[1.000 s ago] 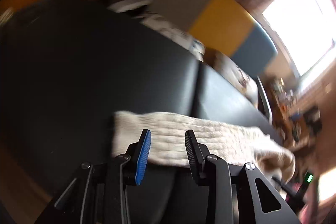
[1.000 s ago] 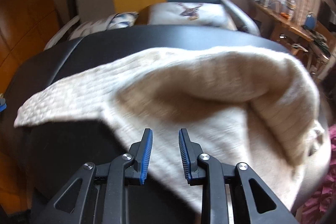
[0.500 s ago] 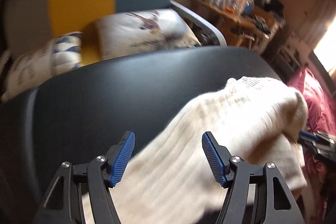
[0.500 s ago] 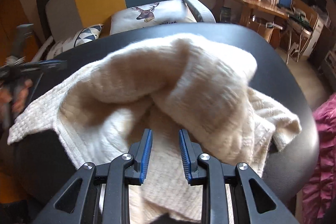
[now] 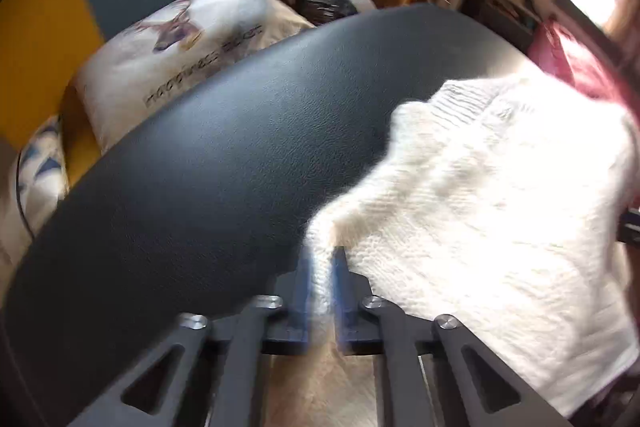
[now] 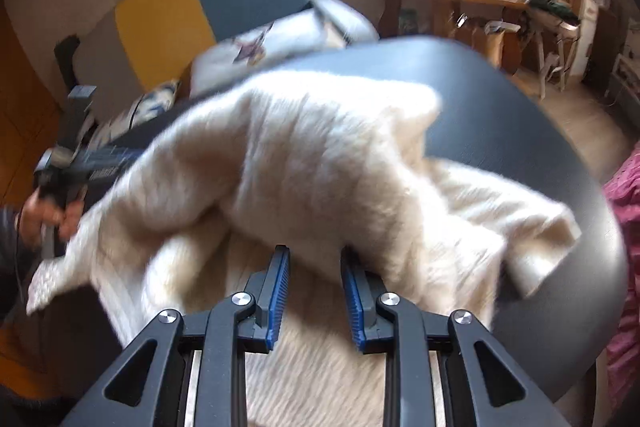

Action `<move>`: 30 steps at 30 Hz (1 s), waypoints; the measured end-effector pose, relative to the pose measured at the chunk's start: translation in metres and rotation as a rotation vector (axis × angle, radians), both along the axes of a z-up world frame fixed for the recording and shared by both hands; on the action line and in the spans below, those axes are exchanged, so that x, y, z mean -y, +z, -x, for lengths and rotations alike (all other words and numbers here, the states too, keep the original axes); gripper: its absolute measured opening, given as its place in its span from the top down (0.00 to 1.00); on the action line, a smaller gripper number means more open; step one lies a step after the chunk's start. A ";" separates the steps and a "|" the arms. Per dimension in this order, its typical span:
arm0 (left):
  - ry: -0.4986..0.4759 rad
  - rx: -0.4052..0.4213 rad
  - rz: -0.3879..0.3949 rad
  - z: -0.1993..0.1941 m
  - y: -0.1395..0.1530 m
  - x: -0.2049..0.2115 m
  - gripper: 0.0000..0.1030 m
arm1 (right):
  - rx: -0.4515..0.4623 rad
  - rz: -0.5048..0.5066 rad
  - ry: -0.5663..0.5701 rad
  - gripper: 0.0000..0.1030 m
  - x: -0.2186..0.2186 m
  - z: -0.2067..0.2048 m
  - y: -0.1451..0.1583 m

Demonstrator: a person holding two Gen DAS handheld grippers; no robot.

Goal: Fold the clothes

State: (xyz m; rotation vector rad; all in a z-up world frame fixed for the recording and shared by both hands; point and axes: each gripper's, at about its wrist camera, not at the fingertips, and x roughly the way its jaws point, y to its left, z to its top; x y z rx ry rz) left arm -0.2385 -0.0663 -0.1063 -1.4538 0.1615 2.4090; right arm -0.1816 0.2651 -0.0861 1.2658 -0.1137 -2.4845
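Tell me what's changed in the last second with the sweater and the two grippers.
The left gripper swung to the cream sweater, opened wide, then shut on its edge. The sweater got bunched on the black table. The right gripper kept its part-open gap, fabric between its pads.

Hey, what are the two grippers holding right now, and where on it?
The left gripper pinches the cream sweater at its near left edge. The right gripper has a thick fold of it between its fingers; grip unclear.
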 end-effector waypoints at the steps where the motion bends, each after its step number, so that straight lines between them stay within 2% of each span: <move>1: 0.031 -0.019 -0.023 -0.006 0.005 0.006 0.92 | -0.020 0.010 -0.019 0.75 -0.005 0.002 0.005; 3: 0.114 -0.049 -0.092 -0.020 0.017 0.025 0.92 | -0.035 0.025 -0.050 0.75 -0.015 0.011 0.014; 7: 0.274 -0.110 -0.180 -0.043 0.037 0.074 0.92 | -0.007 -0.046 -0.079 0.75 -0.015 0.039 0.007; 10: 0.374 -0.110 -0.145 -0.034 0.032 0.108 0.92 | 0.072 -0.072 -0.054 0.75 -0.001 0.063 -0.018; 14: 0.432 -0.008 -0.087 -0.001 -0.003 0.133 0.91 | 0.138 -0.091 -0.030 0.75 0.018 0.079 -0.045; 19: 0.478 0.031 -0.129 0.006 0.006 0.144 0.83 | 0.116 -0.042 -0.036 0.75 0.013 0.062 -0.023; 22: 0.514 -0.025 -0.183 -0.028 0.036 0.154 0.81 | 0.086 0.007 0.006 0.75 0.012 0.034 0.001; 24: 0.517 -0.051 -0.272 -0.058 0.055 0.163 0.78 | 0.085 0.030 0.058 0.75 0.015 0.006 0.010; 26: 0.462 -0.038 -0.415 -0.093 0.063 0.160 0.67 | 0.093 0.026 0.099 0.75 0.018 -0.023 0.011; 30: 0.370 0.150 -0.668 -0.165 0.035 0.121 0.66 | 0.124 0.017 0.125 0.75 0.021 -0.070 -0.003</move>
